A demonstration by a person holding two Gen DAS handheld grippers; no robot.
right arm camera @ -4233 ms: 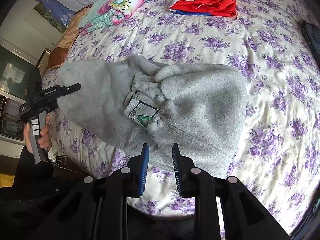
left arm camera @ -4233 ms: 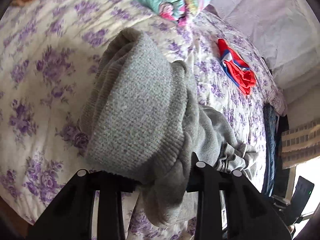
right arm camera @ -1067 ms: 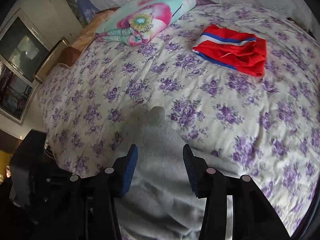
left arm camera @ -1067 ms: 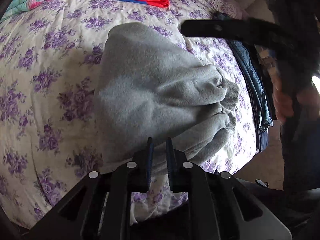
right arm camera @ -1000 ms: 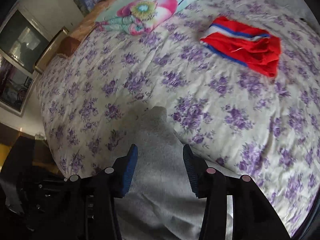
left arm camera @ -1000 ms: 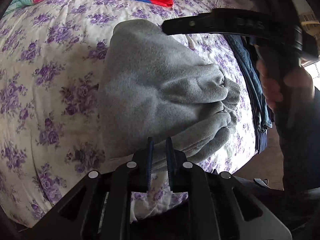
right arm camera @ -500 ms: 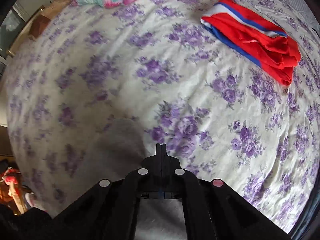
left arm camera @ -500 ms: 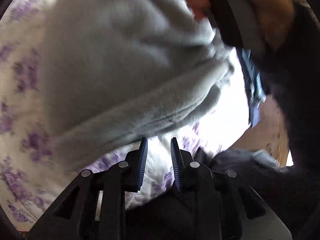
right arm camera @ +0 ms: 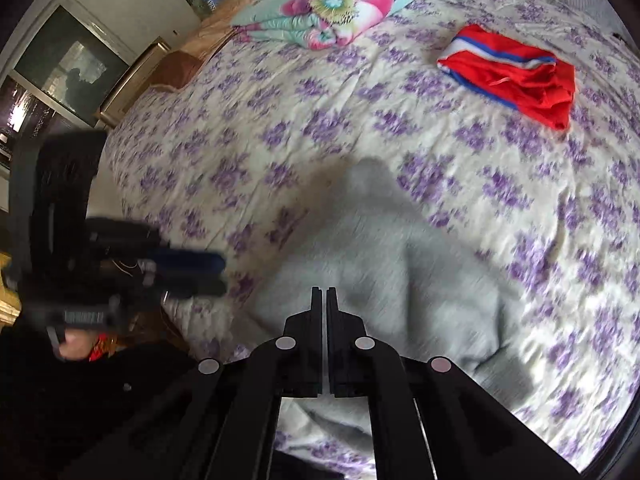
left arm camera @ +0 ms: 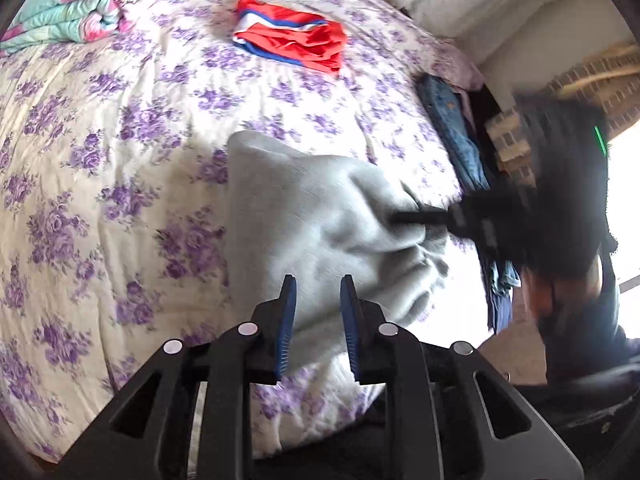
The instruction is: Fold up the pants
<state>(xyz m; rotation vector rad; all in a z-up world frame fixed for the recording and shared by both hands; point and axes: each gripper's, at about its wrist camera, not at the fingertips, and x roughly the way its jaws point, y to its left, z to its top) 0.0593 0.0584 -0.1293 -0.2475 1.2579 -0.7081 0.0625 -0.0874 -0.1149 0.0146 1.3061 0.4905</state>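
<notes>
Grey pants [left arm camera: 320, 216] bunched at bed [left arm camera: 120, 128] edge. Right gripper [right arm camera: 324, 294] fingers pressed together, poking the folds; left gripper [left arm camera: 316, 300] spread, empty. Flatten bundle, square edges.

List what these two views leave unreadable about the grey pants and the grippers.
- Right gripper, left wrist view: motion blur hides whether it pinches the grey pants.
- Right wrist view: the gripper's own body covers the pants' near edge.
- Left gripper, right wrist view: smeared by blur.
- Waistband and label: not visible in either view.
</notes>
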